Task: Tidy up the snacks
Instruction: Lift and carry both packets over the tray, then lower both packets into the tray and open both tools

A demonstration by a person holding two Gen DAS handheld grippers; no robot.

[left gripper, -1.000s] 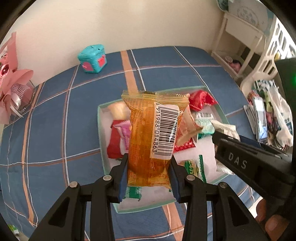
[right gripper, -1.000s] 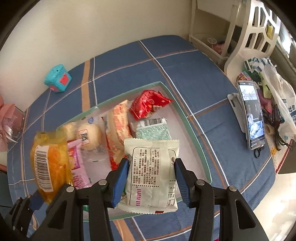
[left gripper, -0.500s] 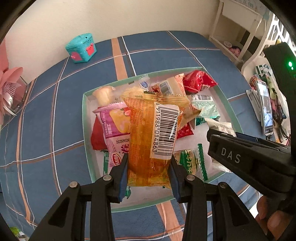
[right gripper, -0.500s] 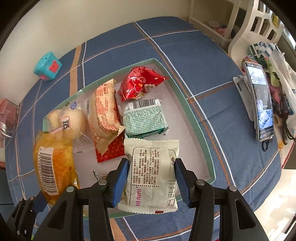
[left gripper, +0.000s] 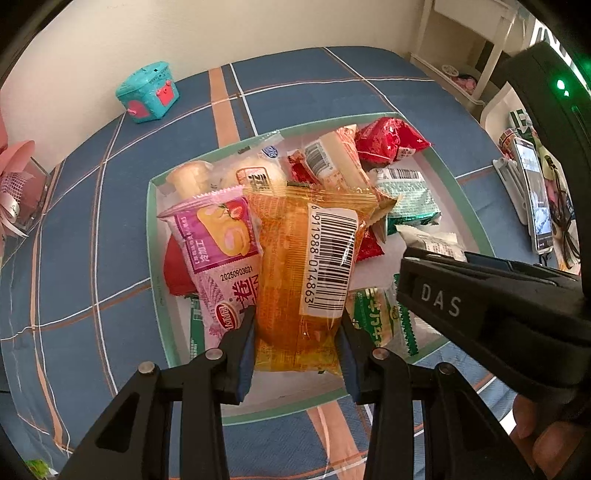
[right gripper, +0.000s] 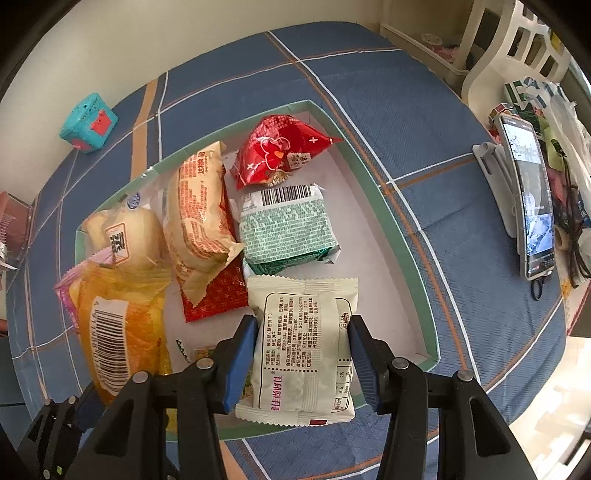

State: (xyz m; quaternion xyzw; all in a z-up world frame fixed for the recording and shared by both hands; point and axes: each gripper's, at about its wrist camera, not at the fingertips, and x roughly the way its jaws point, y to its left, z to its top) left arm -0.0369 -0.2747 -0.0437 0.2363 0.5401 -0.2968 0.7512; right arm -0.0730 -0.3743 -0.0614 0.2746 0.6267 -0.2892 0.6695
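Glossy plastic orange packet (left gripper: 295, 273); woven cloth bedcover (right gripper: 388, 92).

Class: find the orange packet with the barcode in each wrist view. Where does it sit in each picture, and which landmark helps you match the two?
Left wrist: the orange packet fills the centre, held in the left tongs.
Right wrist: it shows at lower left, over the tray's left side.
Shared landmark: the teal box by the wall.

Plain cream wall (left gripper: 258, 33) ran behind the surface, which wore a blue plaid cloth (right gripper: 388, 92) with orange and white stripes. White shelf unit (left gripper: 461, 55) stood in the far right corner, a white lattice chair back (right gripper: 517, 48) beside it. Bright daylight from the right.
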